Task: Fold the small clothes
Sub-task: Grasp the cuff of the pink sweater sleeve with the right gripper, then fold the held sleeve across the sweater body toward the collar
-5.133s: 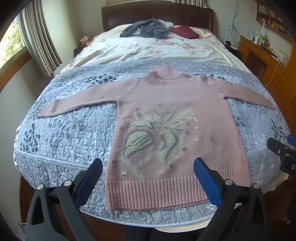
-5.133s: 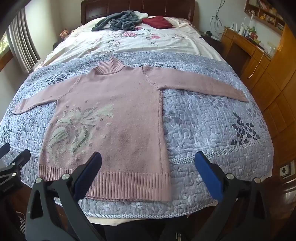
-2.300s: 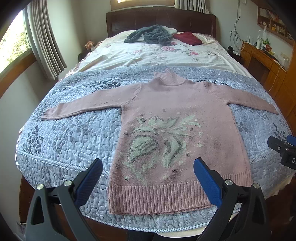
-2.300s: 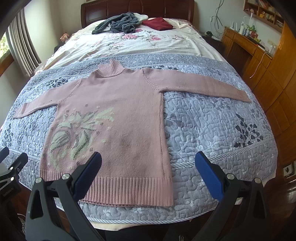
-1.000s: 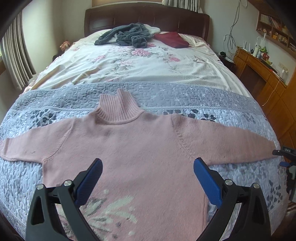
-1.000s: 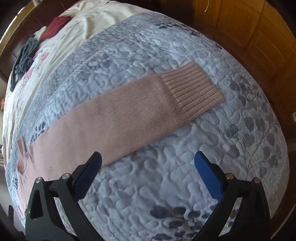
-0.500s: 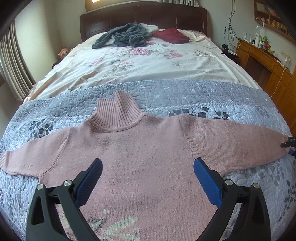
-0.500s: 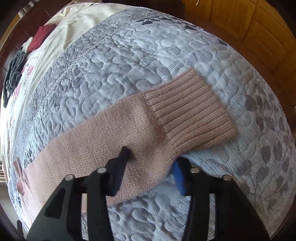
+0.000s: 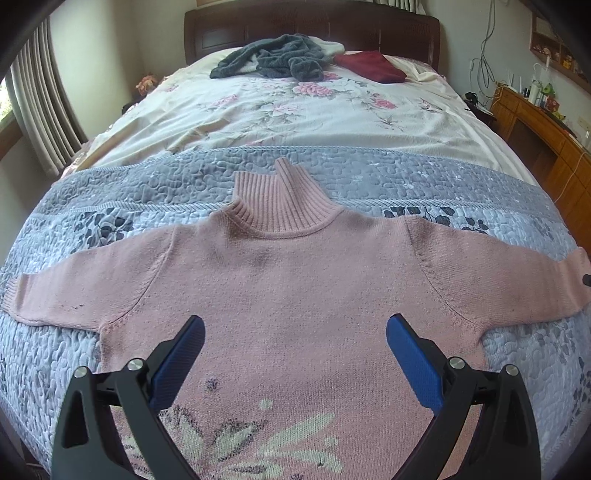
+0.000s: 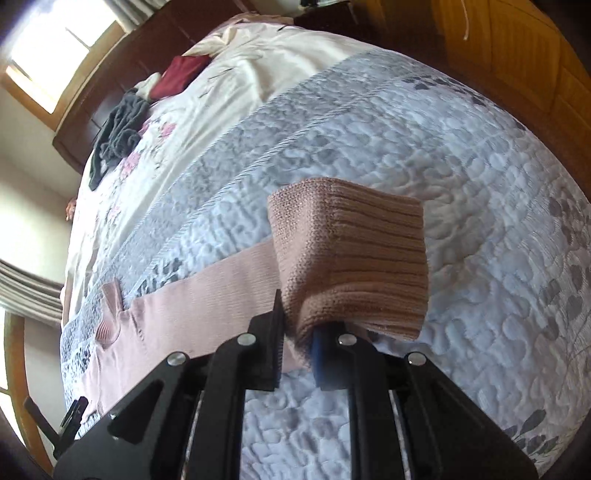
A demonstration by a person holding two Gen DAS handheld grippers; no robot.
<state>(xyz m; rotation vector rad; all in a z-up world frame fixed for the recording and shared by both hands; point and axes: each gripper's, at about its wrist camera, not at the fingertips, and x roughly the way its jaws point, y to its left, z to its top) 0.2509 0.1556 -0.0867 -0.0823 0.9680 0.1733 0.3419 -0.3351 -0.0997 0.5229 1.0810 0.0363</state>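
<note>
A pink sweater (image 9: 295, 295) lies face up across the grey quilt (image 9: 147, 184) at the foot of a bed (image 9: 314, 110), body flat and sleeves spread wide, a layout that suits folding since every edge is within reach; its right cuff (image 10: 351, 258) is off the quilt, pinched in the right hand-held gripper (image 10: 297, 347), whose jaws are clamped on the knit just behind the ribbing, so the cuff stands up and curls over the fingers; the hold looks set to carry that sleeve inward across the body, a likely first fold; the left hand-held gripper (image 9: 295, 354) hovers over the chest with its blue pads (image 9: 177, 362) spread wide and holding nothing, perhaps placed to steady the body or take the other sleeve (image 9: 85, 288), which rests flat toward the window side.

The sweater is a soft, fairly thick knit with a ribbed turtleneck (image 9: 280, 203) lying toward the headboard (image 9: 314, 26); a pale leaf pattern (image 9: 266, 443) shows low on the front; faint dark smudges mark the chest and the left sleeve; the fabric looks limp enough to drape and sag from a single pinch.

Beyond the quilt, a floral sheet (image 9: 314, 110) covers the rest of the bed; a dark grey garment (image 9: 273, 59) and a red one (image 9: 373, 66) sit near the headboard; wooden cabinets (image 9: 546, 140) line one side and curtains (image 9: 40, 110) hang on the other.
</note>
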